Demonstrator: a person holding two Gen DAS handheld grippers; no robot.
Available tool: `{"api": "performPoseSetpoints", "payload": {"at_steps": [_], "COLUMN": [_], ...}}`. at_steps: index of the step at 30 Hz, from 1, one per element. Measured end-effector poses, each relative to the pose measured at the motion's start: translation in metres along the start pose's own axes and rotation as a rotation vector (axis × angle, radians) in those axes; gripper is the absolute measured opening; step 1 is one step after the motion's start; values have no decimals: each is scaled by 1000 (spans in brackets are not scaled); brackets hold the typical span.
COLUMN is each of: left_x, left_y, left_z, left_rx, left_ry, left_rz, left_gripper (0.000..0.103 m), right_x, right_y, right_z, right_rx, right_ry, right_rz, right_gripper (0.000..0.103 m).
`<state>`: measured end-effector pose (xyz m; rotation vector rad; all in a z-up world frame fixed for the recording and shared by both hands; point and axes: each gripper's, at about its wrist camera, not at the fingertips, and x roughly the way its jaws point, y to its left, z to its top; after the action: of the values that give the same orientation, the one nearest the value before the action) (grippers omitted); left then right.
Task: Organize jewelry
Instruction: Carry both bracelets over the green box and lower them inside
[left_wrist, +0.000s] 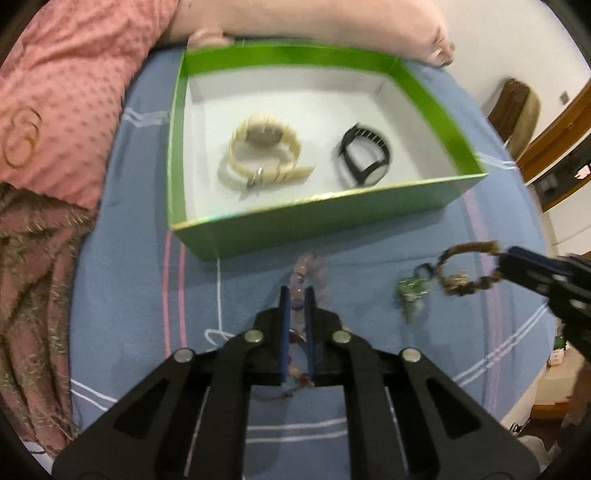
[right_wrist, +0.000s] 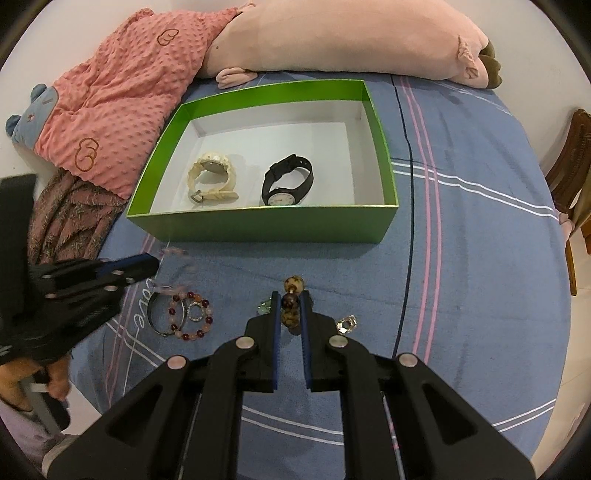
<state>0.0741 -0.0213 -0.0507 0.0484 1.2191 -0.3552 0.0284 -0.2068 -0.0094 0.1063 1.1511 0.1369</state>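
A green box (left_wrist: 424, 96) (right_wrist: 258, 223) with a white floor holds a cream watch (left_wrist: 264, 153) (right_wrist: 212, 179) and a black watch (left_wrist: 364, 155) (right_wrist: 288, 181). My left gripper (left_wrist: 296, 291) (right_wrist: 155, 264) is shut on a pale pink bead bracelet (left_wrist: 308, 273) (right_wrist: 177, 273), lifted just in front of the box. My right gripper (right_wrist: 290, 295) (left_wrist: 504, 264) is shut on a brown bead bracelet (right_wrist: 291, 302) (left_wrist: 461, 277), held above the blue bedsheet (right_wrist: 461, 258). A red and pink bead bracelet (right_wrist: 190, 317), a metal bangle (right_wrist: 159, 314) and a sparkly ring (right_wrist: 194, 311) lie on the sheet.
A silver ring (right_wrist: 347, 324) and a small green trinket (left_wrist: 410, 291) (right_wrist: 264, 306) lie on the sheet. A pink blanket (right_wrist: 122, 96) and a pink plush toy (right_wrist: 351, 40) lie behind the box. A wooden chair (right_wrist: 572, 173) stands at the right.
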Motion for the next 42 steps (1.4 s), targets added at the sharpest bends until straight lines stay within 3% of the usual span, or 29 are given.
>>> {"api": "performPoseSetpoints", "payload": {"at_steps": [13,26,30,35,42], "left_x": [-100,-132,-133,-113,-42], "left_y": [-7,-6,-5,-3,13], "left_z": [17,68,84,98,107], "left_rx": [16,58,62,42,-38], "left_ry": [-209,-313,-326,-316,-193], "left_rz": [-15,7,13,14,9], "left_gripper": [7,7,7,8,8], "right_x": [-31,-72,-55,-4,64], "right_y": [4,13,16,19,19], "right_z": [30,113,129,137,135], "right_rx": [-34,-104,-108,-101,-101], "right_ry": [-102,-281,-261,-181,-60], "right_rz": [2,-48,-50,-27,-58], "right_gripper": [9,9,9,9,9]}}
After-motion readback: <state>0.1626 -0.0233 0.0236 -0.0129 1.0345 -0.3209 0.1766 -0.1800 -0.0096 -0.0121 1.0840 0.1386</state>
